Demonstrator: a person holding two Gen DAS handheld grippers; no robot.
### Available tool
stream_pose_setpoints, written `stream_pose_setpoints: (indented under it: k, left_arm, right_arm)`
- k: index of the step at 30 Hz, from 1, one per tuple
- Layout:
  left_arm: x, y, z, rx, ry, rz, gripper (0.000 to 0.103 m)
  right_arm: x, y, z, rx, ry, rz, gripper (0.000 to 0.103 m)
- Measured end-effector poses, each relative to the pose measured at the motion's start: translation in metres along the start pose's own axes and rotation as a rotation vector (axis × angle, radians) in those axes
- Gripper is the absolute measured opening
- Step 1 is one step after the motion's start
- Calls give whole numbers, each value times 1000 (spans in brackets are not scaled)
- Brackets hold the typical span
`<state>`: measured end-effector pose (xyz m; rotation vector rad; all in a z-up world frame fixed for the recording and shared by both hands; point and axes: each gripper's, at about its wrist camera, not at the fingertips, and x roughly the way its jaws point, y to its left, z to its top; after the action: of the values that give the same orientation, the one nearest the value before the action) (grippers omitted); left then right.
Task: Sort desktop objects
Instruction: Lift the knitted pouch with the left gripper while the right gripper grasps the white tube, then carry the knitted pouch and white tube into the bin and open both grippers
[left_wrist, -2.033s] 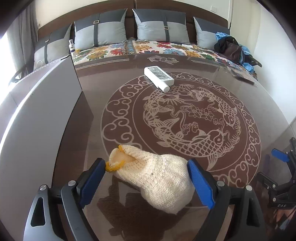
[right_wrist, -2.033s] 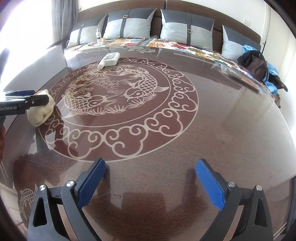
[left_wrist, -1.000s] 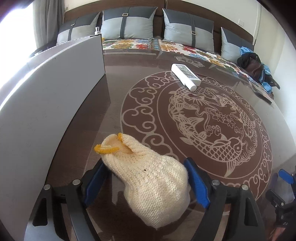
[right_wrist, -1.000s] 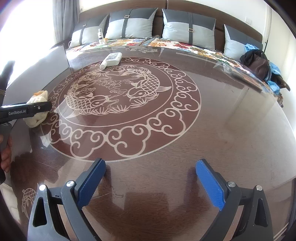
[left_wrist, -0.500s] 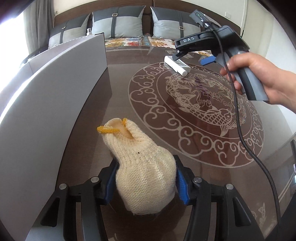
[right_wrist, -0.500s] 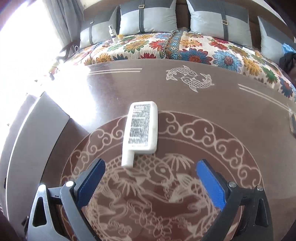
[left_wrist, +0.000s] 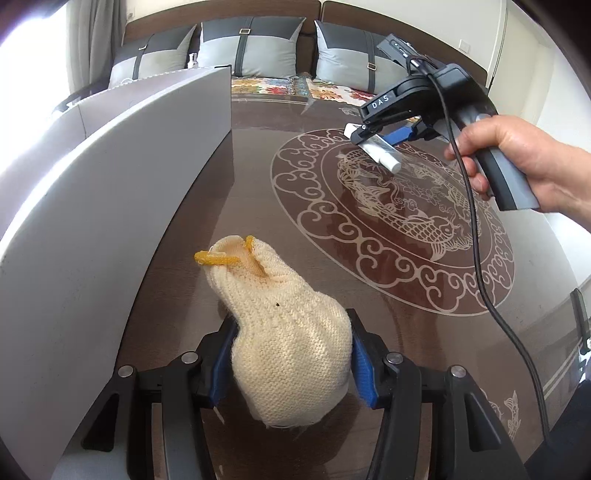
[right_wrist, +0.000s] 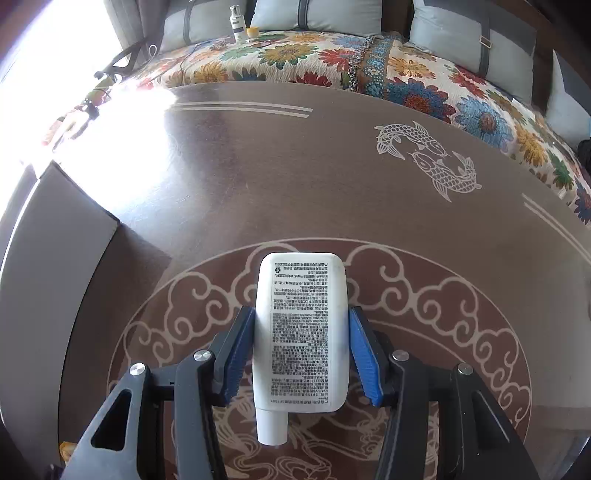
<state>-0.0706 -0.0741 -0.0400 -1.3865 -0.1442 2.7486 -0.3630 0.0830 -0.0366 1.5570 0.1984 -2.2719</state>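
Observation:
A cream knitted glove (left_wrist: 284, 325) with a yellow cuff edge lies on the dark table. My left gripper (left_wrist: 290, 354) is shut on the glove's near end. A white flat bottle (right_wrist: 301, 328) with black print lies on the table's fish pattern, cap toward me. My right gripper (right_wrist: 301, 350) has both blue pads against the bottle's sides, so it is shut on it. The right gripper (left_wrist: 380, 138) and the bottle (left_wrist: 380, 151) also show at the upper right of the left wrist view, held by a hand.
A grey box wall (left_wrist: 122, 177) stands along the table's left side, also seen in the right wrist view (right_wrist: 48, 266). A bed with a floral cover (right_wrist: 332, 62) and grey pillows lies behind the table. A small bottle (right_wrist: 238, 22) stands on the bed.
My left gripper has closed on the glove. My right gripper has moved across the table to the white bottle and closed on its sides.

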Motion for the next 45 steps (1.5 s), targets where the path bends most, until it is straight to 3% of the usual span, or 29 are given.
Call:
stream_pose_setpoints:
  k: [7, 13, 18, 22, 25, 29, 30, 32, 34, 38, 42, 45]
  left_arm:
    - [-61, 4, 0, -40, -102, -30, 53]
    - [-128, 47, 24, -142, -188, -47, 53]
    - [-168, 115, 44, -196, -237, 79, 53]
    - [-156, 177, 44, -269, -155, 193, 53]
    - [-138, 210, 31, -319, -85, 234, 53]
    - [-119, 227, 13, -356, -1, 292, 60]
    - [-118, 227, 8, -362, 4, 306, 66]
    - [-120, 227, 1, -370, -7, 319, 80]
    - [-126, 226, -4, -380, -38, 336, 89]
    - [-136, 220, -11, -407, -77, 304, 91]
    - [-154, 215, -16, -440, -110, 327, 91]
    - [-167, 211, -15, -448, -127, 403, 92]
  right_arm:
    - [-75, 25, -83, -11, -46, 107, 52]
    - [-139, 84, -90, -81, -128, 187, 52]
    - [-171, 186, -67, -173, -185, 349, 52]
    - [-169, 279, -54, -270, -192, 424, 52]
    - [-141, 330, -55, -331, -144, 403, 52]
    - [-96, 364, -67, -386, -59, 367, 53]
    - [-88, 368, -71, -388, -42, 357, 57]
    - [-82, 366, -76, -382, -27, 356, 78]
    - [-89, 363, -80, -400, -46, 340, 83]
    - [-113, 357, -85, -462, -99, 229, 97]
    - [-134, 354, -95, -507, -148, 125, 99]
    - [-150, 354, -108, -531, -206, 74, 99]
